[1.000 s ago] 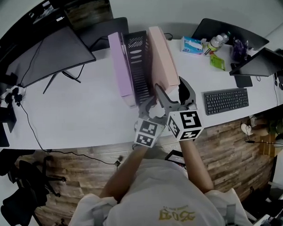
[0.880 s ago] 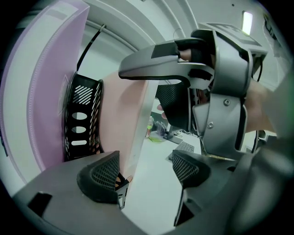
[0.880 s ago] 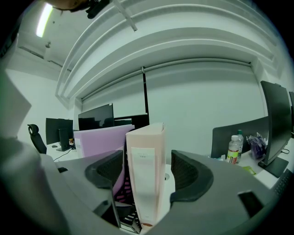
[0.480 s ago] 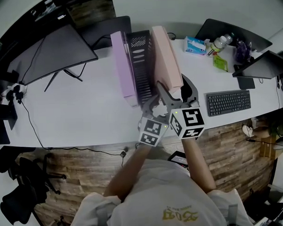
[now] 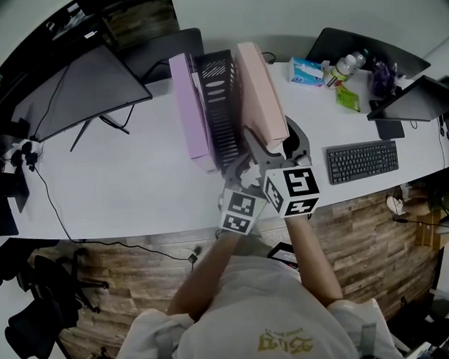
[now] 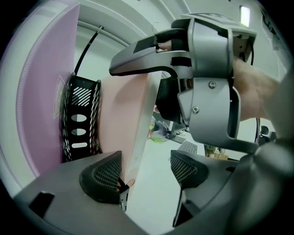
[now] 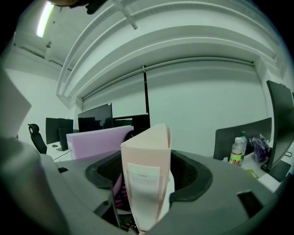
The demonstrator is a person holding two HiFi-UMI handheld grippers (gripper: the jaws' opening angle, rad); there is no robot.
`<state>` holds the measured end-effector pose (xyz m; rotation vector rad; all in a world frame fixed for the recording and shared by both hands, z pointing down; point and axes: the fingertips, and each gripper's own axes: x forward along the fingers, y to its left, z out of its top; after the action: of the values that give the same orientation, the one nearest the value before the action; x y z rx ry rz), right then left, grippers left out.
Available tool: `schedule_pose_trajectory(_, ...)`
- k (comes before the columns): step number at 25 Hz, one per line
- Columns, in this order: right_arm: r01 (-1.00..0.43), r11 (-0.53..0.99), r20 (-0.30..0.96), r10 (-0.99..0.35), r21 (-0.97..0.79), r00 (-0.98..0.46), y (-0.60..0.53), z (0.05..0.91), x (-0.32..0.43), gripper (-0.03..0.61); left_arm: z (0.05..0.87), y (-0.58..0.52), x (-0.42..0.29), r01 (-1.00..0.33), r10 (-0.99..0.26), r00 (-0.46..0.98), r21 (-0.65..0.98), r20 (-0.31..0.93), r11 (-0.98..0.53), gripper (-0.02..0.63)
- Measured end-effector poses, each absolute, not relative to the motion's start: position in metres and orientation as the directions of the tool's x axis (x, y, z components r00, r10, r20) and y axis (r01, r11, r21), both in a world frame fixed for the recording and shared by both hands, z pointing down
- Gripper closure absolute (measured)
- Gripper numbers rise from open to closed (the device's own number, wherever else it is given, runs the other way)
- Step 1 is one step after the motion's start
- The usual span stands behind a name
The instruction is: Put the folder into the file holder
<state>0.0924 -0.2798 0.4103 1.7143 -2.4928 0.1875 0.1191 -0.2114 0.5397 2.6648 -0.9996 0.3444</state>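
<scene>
Standing folder (image 7: 146, 176) between right jaws

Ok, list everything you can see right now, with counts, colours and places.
desk: 1, white, across head view
file holder: 1, black mesh, desk middle
purple folder: 1, purple, upright at holder's left
pink folder: 1, pink, upright at holder's right
keyboard: 1, black, right of folders
tissue box: 1, blue-white, desk's far edge
bottle: 1, clear, beside tissue box
monitors: 2, black, desk's two ends
right hand-held gripper: 1, grey, shut on pink folder
left hand-held gripper: 1, grey, open, jaws just closing, pink folder's edge between them
</scene>
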Motion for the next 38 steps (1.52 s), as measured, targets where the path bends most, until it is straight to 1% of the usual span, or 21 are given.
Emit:
schedule_pose_trajectory(5, -0.942, 0.336, 0.167, -0.927, -0.023, -0.335, -0.280, 0.410, 0.095, 0.279, 0.540, -0.211, 0.117, -0.673, -0.604, 0.727, 0.169, 0.327, -0.720, 0.287)
schedule_pose_trajectory(8, -0.947, 0.320, 0.160, -0.934, -0.013, -0.318, -0.281, 0.410, 0.100, 0.328, 0.540, -0.213, 0.118, -0.674, -0.606, 0.726, 0.164, 0.325, -0.720, 0.296)
schedule_pose_trajectory(19, -0.946, 0.323, 0.156, -0.934, -0.020, -0.322, -0.282, 0.411, 0.102, 0.334, 0.541, -0.212, 0.118, -0.672, -0.604, 0.725, 0.151, 0.330, -0.725, 0.318)
schedule_pose_trajectory(27, -0.955, 0.289, 0.127, -0.947, -0.065, -0.295, -0.278, 0.410, 0.114, 0.386, 0.538, -0.214, 0.117, -0.681, -0.615, 0.716, 0.134, 0.332, -0.720, 0.319)
schedule_pose_trajectory(31, -0.957, 0.277, 0.109, -0.952, -0.085, -0.286, -0.278, 0.407, 0.118, 0.394, 0.540, -0.215, 0.117, -0.683, -0.615, 0.710, 0.125, 0.341, -0.719, 0.328)
schedule_pose_trajectory(38, -0.963, 0.211, 0.069, -0.972, -0.170, -0.226, -0.267, 0.400, 0.140, 0.405, 0.539, -0.213, 0.127, -0.666, -0.604, 0.717, 0.085, 0.349, -0.741, 0.330)
